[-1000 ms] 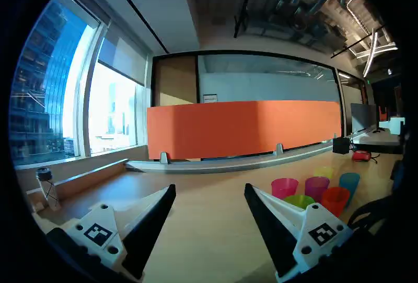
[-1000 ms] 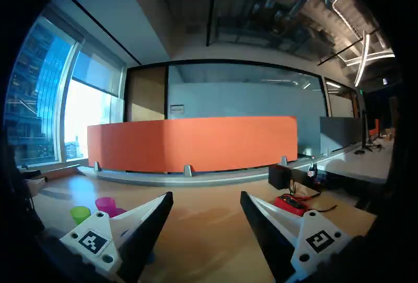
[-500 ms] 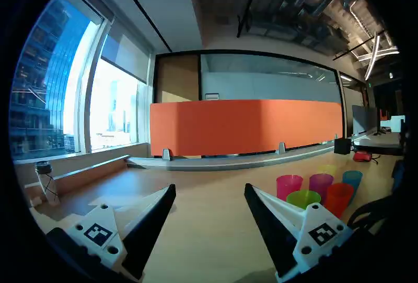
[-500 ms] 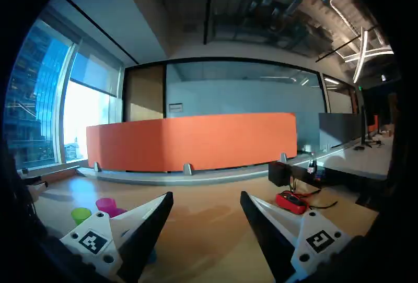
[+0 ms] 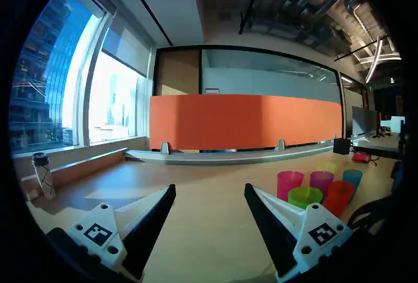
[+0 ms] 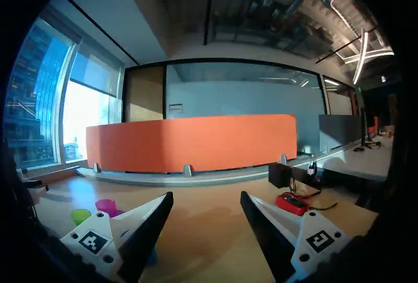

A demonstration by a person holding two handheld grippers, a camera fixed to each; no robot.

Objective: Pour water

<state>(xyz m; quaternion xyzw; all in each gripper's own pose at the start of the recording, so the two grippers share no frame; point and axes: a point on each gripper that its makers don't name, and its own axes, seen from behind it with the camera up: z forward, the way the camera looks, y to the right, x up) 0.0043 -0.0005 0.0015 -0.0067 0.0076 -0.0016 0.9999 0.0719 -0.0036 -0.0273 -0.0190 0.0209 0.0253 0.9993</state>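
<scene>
Cups [image 5: 320, 183] are sitting in a bunch on the table [image 5: 209, 241], to the right of our left gripper [image 5: 209, 186]. We are holding that gripper wide open, pinching nothing. We are holding our right gripper [image 6: 206, 194] wide open too, with a green cup [image 6: 80, 215] and a purple cup [image 6: 107, 205] showing by its left finger [image 6: 142, 226]. Something small, maybe a bottle [image 5: 42, 174], is standing by the window [image 5: 112, 105].

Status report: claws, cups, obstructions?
Left claw open, empty. Right claw open, empty. Coloured plastic cups clustered on wooden table, right of left claw. Red gadget with cable lies on table right of right claw.
</scene>
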